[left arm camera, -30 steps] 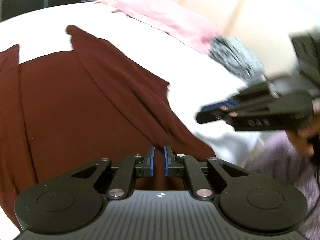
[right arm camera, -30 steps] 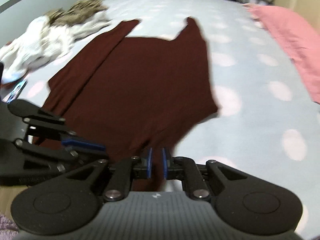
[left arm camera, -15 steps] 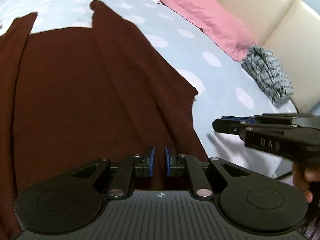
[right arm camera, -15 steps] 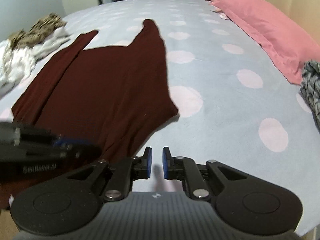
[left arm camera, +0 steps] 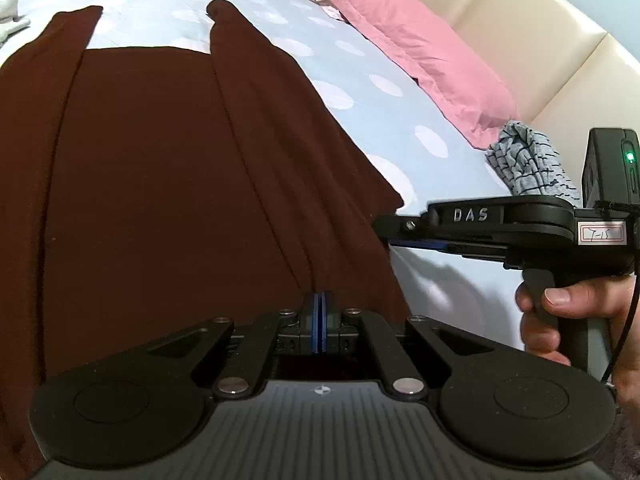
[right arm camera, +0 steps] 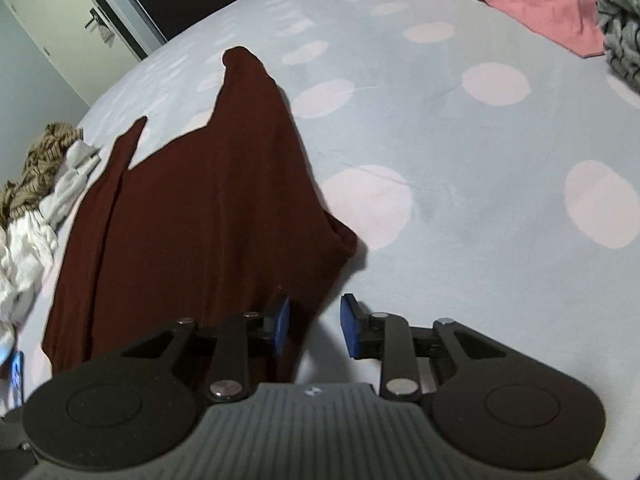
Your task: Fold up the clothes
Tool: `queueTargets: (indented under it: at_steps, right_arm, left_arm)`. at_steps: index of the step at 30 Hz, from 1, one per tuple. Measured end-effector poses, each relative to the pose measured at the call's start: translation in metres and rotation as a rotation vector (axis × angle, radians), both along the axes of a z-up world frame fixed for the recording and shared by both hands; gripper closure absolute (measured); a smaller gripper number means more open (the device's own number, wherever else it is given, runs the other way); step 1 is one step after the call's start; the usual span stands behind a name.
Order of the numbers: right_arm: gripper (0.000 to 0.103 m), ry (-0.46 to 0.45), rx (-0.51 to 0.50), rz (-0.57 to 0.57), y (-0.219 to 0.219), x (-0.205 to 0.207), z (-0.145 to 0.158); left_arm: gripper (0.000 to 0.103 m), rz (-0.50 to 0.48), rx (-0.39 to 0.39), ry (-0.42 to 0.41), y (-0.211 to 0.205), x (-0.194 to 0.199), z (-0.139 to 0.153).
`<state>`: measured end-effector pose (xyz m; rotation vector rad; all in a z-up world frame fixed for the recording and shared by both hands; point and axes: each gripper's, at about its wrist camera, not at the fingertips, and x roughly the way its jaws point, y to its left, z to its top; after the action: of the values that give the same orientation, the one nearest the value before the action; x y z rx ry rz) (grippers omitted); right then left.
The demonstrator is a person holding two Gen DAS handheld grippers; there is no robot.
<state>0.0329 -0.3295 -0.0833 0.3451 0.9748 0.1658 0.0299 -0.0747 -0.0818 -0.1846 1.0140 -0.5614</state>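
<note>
A bedroom in a home. Shown by a wide bed under a pale blue sheet with large white polka dots (right arm camera: 460, 128), filling both views. Along the right edge, a long pink fabric pillow (left arm camera: 420, 52) against a cream padded headboard with upholstered panels (left arm camera: 532, 56). Beside the pillow's near end, a crumpled grey checked garment (left arm camera: 532, 164). On the sheet's near left, a spread dark maroon knit garment (right arm camera: 208, 216). Farther left, a loose heap of white and tan striped clothes (right arm camera: 36, 200) (laundry, unsorted). At the far left, a pale door with a handle (right arm camera: 68, 28) beside a dark opening.
</note>
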Motion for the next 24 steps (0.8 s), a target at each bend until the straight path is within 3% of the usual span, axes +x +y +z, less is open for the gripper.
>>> queueTargets:
  at_steps: [1,2,5,15,23,24]
  right_arm:
    - [0.096,0.000,-0.008,0.013,0.003,0.001,0.001]
    - [0.099,0.000,-0.020,0.024,0.006,0.001,0.002]
    - [0.101,-0.009,-0.102,0.006,0.007,-0.003,0.004]
    - [0.097,0.003,-0.088,-0.024,-0.005,-0.013,0.007]
    - [0.096,0.004,-0.089,-0.021,-0.014,-0.039,0.020]
    - [0.096,0.004,-0.089,-0.020,-0.015,-0.042,0.021]
  left_arm:
    - [0.103,0.007,0.004,-0.003,0.001,0.000,0.000]
    - [0.103,0.013,0.007,-0.005,0.003,0.000,-0.001]
    - [0.103,0.033,-0.001,0.009,0.008,0.000,-0.002]
    - [0.101,0.004,-0.024,0.032,0.006,-0.013,0.004]
    - [0.061,-0.060,-0.102,0.101,-0.002,-0.049,0.009]
    - [0.060,-0.071,-0.112,0.105,-0.005,-0.053,0.008]
